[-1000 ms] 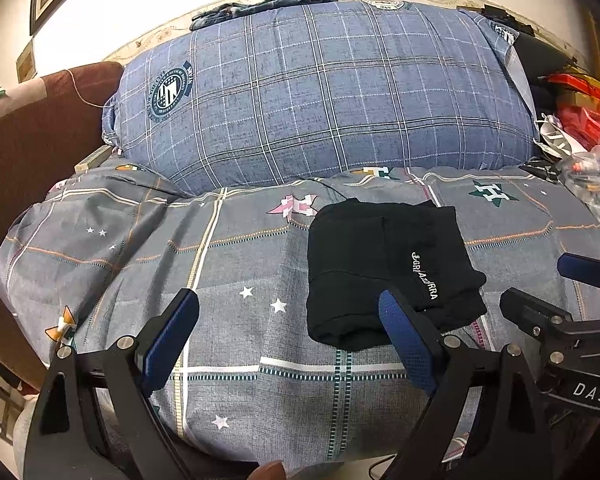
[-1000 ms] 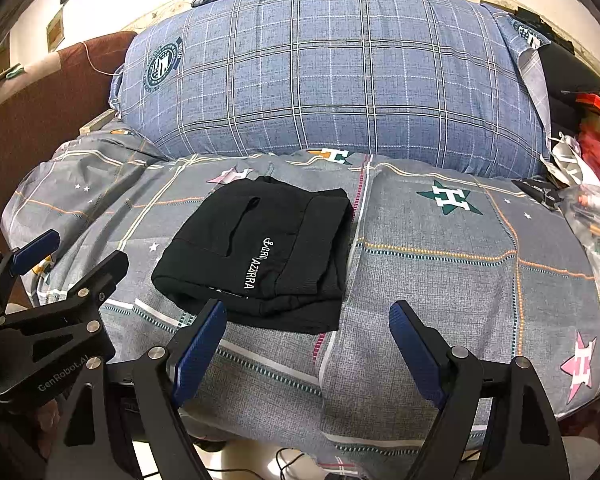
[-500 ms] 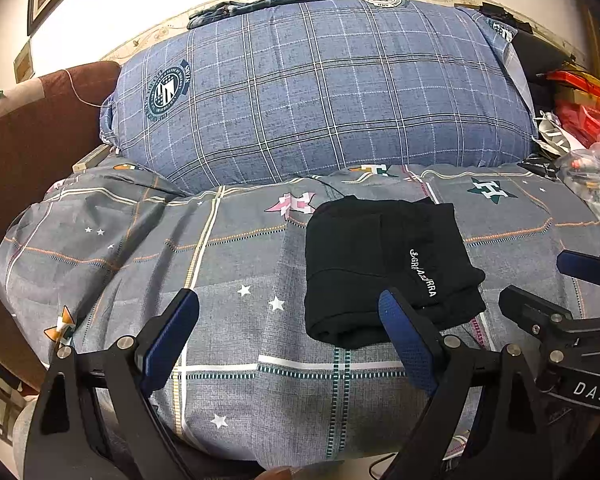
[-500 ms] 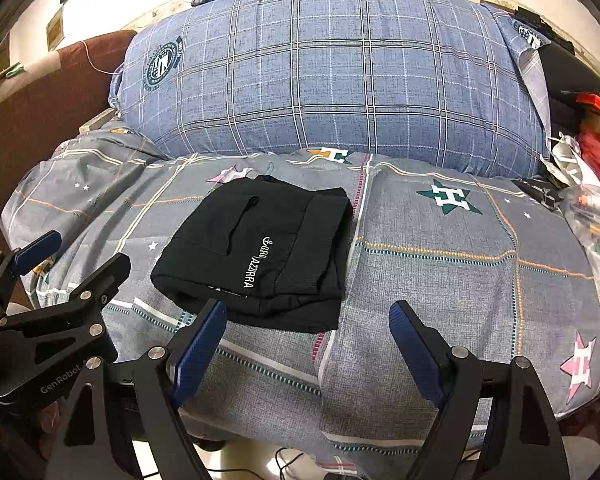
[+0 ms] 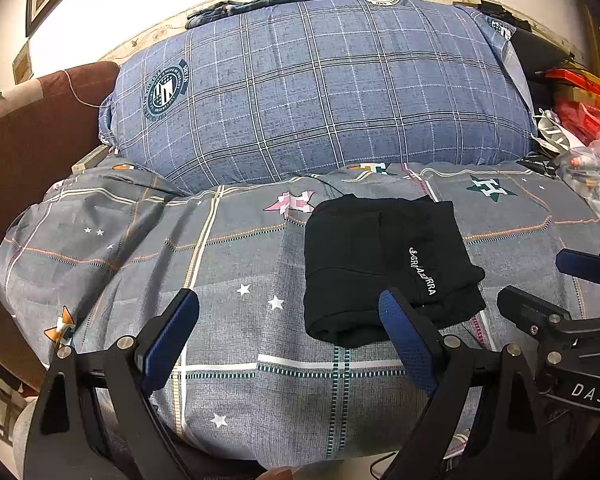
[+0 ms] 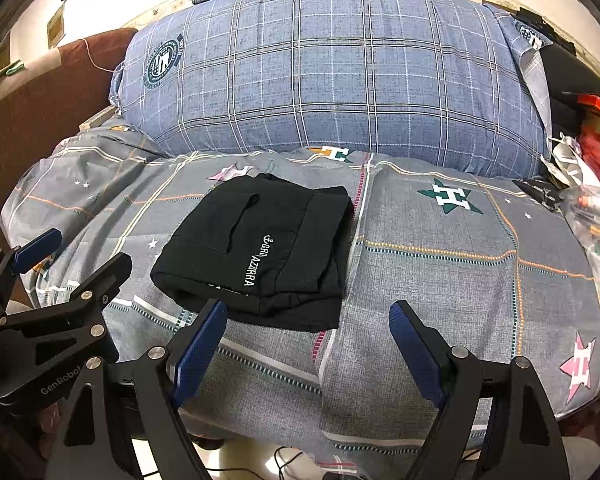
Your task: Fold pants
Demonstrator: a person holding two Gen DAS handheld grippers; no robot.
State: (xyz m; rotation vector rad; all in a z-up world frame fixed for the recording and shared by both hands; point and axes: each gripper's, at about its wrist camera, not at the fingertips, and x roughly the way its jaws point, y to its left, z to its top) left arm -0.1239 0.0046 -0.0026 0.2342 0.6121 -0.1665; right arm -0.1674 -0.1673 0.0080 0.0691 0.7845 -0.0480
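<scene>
My left tool (image 5: 288,328) is spread wide and holds nothing, hovering at the near edge of the bed (image 5: 140,240). My right tool (image 6: 308,332) is just as wide and empty, also at the near edge. The black pants (image 6: 260,252) lie folded into a compact rectangle on the grey star-patterned bedspread, white lettering facing up, apart from both tools and just beyond their blue pads (image 6: 198,346). In the left view the pants (image 5: 384,268) sit right of centre. A large blue plaid pillow (image 6: 332,80) fills the far side.
</scene>
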